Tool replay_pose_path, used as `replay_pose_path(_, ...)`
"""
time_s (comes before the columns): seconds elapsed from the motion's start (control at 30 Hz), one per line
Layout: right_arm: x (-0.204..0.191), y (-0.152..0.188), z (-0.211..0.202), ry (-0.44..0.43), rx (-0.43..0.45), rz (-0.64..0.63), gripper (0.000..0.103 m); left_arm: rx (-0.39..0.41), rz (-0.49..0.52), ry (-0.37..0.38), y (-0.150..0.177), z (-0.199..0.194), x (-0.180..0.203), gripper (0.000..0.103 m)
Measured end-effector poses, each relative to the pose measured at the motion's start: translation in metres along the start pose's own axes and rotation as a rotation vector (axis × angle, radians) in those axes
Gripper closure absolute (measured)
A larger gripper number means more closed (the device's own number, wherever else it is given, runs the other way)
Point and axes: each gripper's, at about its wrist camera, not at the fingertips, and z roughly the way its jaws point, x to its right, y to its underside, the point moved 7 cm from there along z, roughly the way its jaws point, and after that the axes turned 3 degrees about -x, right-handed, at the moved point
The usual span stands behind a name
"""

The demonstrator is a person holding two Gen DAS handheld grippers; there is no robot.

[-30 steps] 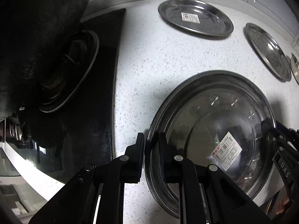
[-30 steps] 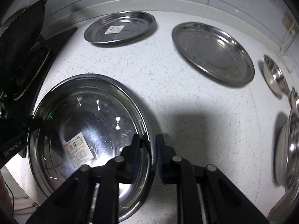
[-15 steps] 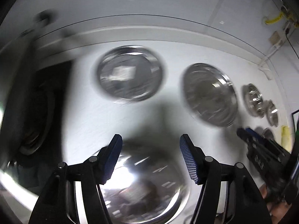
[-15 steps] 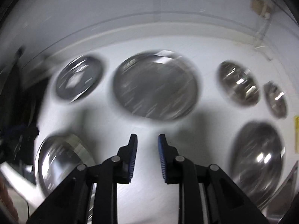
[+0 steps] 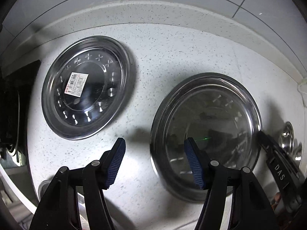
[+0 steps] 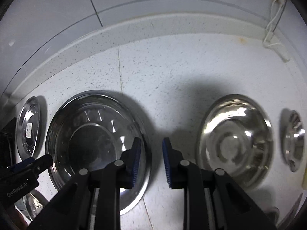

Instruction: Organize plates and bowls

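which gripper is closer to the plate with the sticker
Left. The left gripper hangs open just below the stickered plate, with bare counter between. The right gripper is beyond the plain plate, which lies between it and the stickered one.

The letters "DAS" stand in white on the right tongs, right of the big plate. The left tongs carry "GenRobot.AI". A barcode sticker lies in the small plate; its print is too small to read.
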Motion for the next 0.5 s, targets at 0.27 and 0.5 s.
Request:
replay_pose_path(0.27,-0.012,-0.002,0.013,0.021,-0.008,-0.091,0.086,-0.049,-0.03,-0.05,-0.012,0.026,0.006,0.085)
replay_pose_path(0.5,-0.011,0.011,0.001,0.071,0.02,-0.108,0.09,-0.057,0.004,-0.006,-0.01,0.021,0.006,0.091)
